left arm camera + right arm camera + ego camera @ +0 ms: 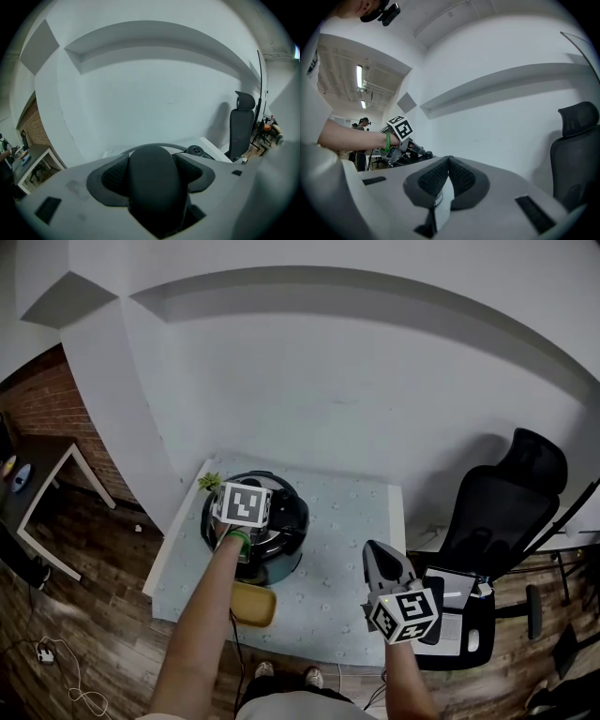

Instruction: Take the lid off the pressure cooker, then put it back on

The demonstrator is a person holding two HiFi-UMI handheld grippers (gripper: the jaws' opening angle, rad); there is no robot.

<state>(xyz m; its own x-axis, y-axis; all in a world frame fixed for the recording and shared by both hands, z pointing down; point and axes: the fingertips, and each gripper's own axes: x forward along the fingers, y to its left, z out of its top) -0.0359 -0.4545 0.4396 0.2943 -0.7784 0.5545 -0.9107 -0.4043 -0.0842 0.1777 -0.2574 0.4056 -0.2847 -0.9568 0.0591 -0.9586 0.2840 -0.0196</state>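
Black and dome-shaped, the lid handle [154, 187] fills the near foreground of the left gripper view, standing squarely between the fingers of the left gripper [153, 158]. Its textured dark pads [115, 176] lie against the handle on either side, so the jaws are set wide and clamped on it. Just past the fingertips curves the far rim of the round black pressure cooker lid [140, 147], with a small round black valve [194, 151] a little to the right of the right-hand finger.

From the head view, the black and steel pressure cooker [284, 521] stands directly beneath that gripper, lid on, on the pale blue patterned table [337, 549]. A green wristband [239, 538] circles the wrist behind the fingers. One small green sprig [209, 482] sits just beyond the fingertips to their left, and a yellow rounded object [255, 604] lies back along the forearm at the table's near edge.

Well apart to the right, the right gripper [448, 159] is held level over the table's near right corner. Its two pads [433, 180] meet at the tips, jaws together with nothing between them. To the left of those fingers its view shows the other gripper on the cooker; to their right stands a black high-backed office chair [576, 150].
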